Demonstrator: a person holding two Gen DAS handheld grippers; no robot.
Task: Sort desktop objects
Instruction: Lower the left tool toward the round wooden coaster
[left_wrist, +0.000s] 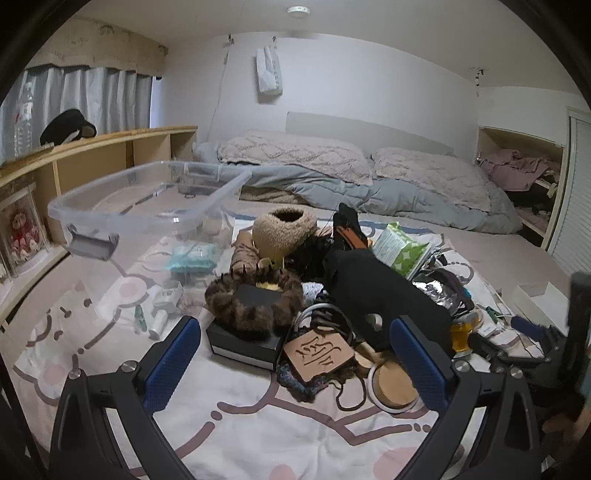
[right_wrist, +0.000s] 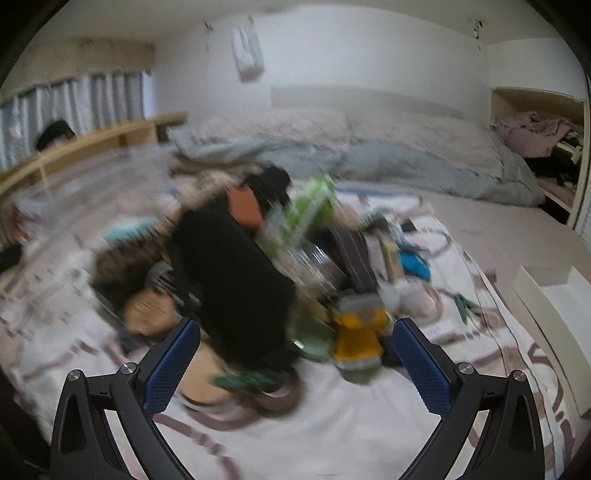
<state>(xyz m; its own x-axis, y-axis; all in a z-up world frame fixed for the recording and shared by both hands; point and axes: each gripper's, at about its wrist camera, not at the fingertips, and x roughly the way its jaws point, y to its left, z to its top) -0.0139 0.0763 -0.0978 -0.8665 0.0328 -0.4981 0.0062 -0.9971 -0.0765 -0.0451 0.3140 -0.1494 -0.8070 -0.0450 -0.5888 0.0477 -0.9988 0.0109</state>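
A heap of small objects lies on a patterned sheet (left_wrist: 258, 424). In the left wrist view I see a black box (left_wrist: 243, 341) under a brown furry ring (left_wrist: 255, 302), a tan fuzzy hat (left_wrist: 284, 230), a long black cloth item (left_wrist: 384, 295), a brown carved tile (left_wrist: 319, 352), a round wooden disc (left_wrist: 393, 384), a green packet (left_wrist: 402, 247) and a yellow bottle (left_wrist: 460, 332). My left gripper (left_wrist: 293, 365) is open just short of the heap. The right wrist view is blurred; my right gripper (right_wrist: 295, 365) is open before the black cloth item (right_wrist: 232, 284) and yellow bottle (right_wrist: 360, 339).
A clear plastic bin (left_wrist: 147, 206) sits left of the heap. A white open box (left_wrist: 535, 302) lies at the right. Pillows and a grey quilt (left_wrist: 332, 177) fill the back of the bed. A wooden shelf (left_wrist: 92, 155) runs along the left.
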